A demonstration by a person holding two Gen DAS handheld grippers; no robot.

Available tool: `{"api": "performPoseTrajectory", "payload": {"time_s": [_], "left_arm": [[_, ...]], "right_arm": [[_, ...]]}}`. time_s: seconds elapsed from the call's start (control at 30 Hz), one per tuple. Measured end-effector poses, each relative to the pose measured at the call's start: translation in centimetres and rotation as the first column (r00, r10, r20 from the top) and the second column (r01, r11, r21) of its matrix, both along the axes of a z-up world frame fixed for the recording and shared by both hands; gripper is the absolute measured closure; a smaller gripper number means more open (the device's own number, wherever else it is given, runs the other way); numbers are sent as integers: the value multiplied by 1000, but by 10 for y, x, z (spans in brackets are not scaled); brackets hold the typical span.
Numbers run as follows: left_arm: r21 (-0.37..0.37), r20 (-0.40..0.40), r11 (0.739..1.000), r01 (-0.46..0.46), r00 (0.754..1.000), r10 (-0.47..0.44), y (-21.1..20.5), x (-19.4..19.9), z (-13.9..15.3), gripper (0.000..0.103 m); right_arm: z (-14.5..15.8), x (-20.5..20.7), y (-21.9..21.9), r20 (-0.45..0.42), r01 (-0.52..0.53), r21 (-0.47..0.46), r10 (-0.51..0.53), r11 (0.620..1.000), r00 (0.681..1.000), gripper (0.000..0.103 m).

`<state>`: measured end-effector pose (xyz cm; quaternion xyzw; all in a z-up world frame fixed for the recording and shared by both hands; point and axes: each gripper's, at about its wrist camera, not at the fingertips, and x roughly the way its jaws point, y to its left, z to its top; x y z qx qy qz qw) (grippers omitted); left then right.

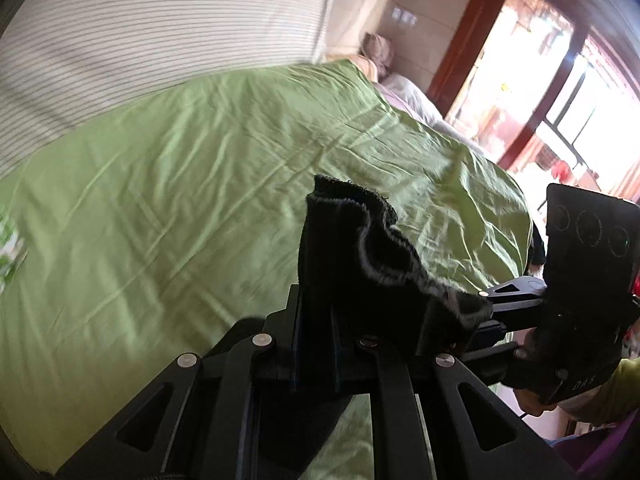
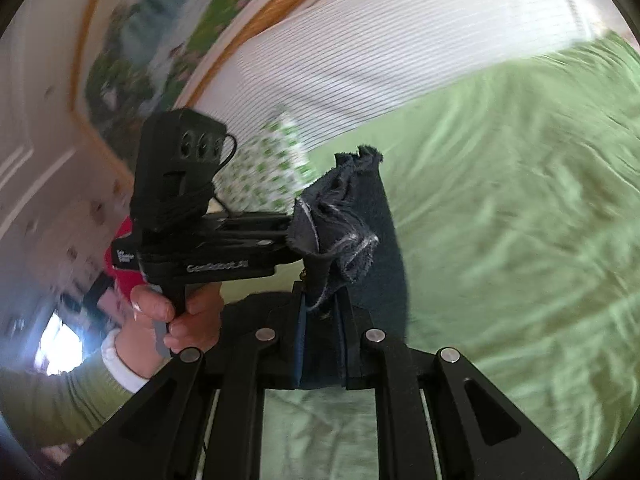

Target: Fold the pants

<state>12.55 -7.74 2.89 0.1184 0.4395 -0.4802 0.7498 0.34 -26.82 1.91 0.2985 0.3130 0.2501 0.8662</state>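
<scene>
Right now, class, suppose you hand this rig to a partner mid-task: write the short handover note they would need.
Left gripper: shut on a frayed edge of the dark pants, held up above the green bedsheet.
Right gripper: shut on the same bunched edge, close beside the left gripper; the two nearly meet.
Pants: fabric hangs down from the jaws; most of it is out of view, so how it lies cannot be told.
Done: both edges gripped and brought together, lifted.
Left: probably lay the pants down on the sheet, smooth them, and complete the fold. No finished fold is visible.
</scene>
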Motion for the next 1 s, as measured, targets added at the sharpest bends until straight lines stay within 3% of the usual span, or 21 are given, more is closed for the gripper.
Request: {"api": "performPoseTrajectory", "payload": {"time_s": [0.27, 0.67, 0.73, 0.87, 1.0], "left_arm": [[-27, -46, 993, -113, 993, 112, 72, 1, -17, 92], [69, -116, 962, -264, 956, 271, 141, -6, -91, 96], [73, -129, 956, -285, 948, 292, 153, -8, -98, 95], [59, -150, 937, -344, 925, 349, 183, -15, -102, 95], [32, -156, 912, -408, 899, 408, 208, -24, -95, 95]], "right_arm": [[-3, 18, 58, -2, -158, 4, 158, 987, 987, 89], [-59, 45, 115, -149, -287, 21, 287, 958, 946, 86], [-67, 49, 123, -184, -303, 9, 299, 953, 936, 82], [-77, 50, 136, -219, -322, 2, 315, 947, 924, 57], [-72, 49, 146, -214, -333, -15, 322, 943, 922, 52]]}}
